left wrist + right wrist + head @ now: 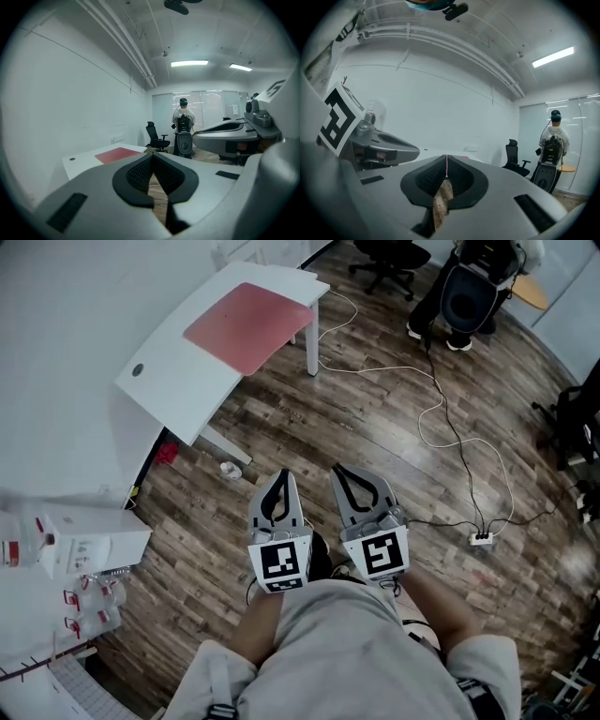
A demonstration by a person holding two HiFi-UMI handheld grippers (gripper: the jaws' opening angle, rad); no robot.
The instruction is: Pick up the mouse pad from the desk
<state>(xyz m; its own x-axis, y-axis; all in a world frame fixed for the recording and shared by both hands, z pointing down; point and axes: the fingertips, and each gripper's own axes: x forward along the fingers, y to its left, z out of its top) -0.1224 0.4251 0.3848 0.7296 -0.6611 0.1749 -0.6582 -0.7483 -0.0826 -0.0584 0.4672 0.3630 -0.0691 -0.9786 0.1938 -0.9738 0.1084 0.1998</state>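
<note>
A flat, rose-red rectangular mouse pad (248, 326) lies on the smooth white worktop (173, 381) (rounded corners). Well apart from it, the left tool (282, 479) and right tool (341, 472) hover over plank floor (309, 423), jaws closed, empty.

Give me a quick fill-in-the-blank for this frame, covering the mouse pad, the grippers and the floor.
1. The mouse pad lies flat on the white ____.
2. The left gripper and right gripper both have their jaws ____, with nothing between them.
3. Both grippers are away from the mouse pad, over the floor, which is made of ____ planks.

Missing words: desk; shut; wood.
</note>
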